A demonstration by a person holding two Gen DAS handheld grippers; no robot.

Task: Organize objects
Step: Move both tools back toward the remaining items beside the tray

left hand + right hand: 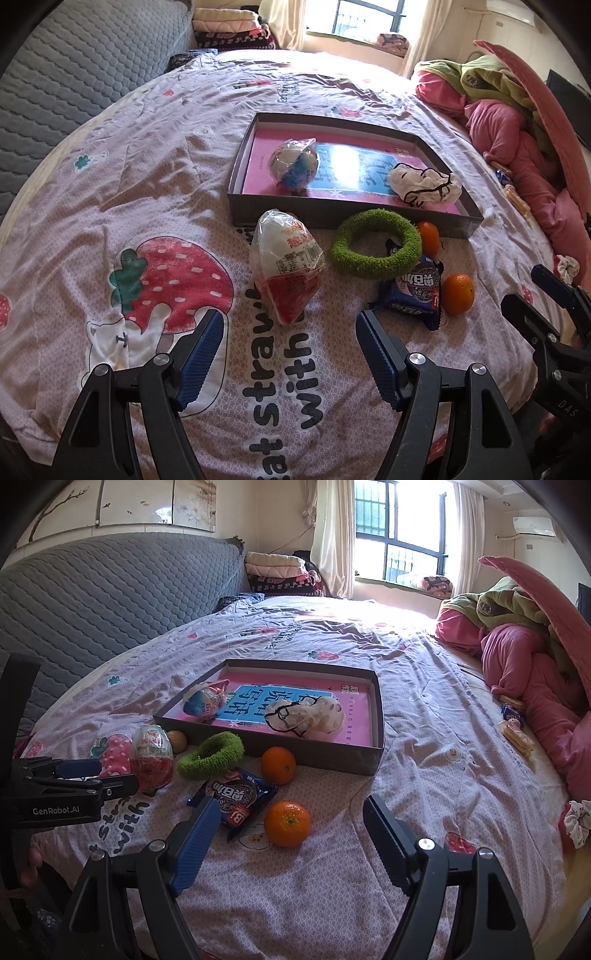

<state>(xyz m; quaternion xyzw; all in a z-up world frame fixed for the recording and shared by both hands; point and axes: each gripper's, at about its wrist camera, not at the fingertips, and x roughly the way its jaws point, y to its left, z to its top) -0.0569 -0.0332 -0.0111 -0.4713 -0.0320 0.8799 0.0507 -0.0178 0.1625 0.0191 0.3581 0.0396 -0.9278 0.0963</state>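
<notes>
- The left gripper (290, 317) is held wide open over the bedspread (147, 177); nothing is gripped, and a red wrapped egg (286, 267) lies just beyond its fingertips.
- The right gripper (288, 806) is also spread wide and empty, with an orange (287, 823) seen between its fingers and a blue packet (236, 799) by the left one.
- A tray (321, 753) is set on the bed; a blue egg (203, 699) and a white cloth (314, 712) are kept inside.
- A green ring (210, 755) and a second orange (278, 765) are placed just before the tray's near wall.
</notes>
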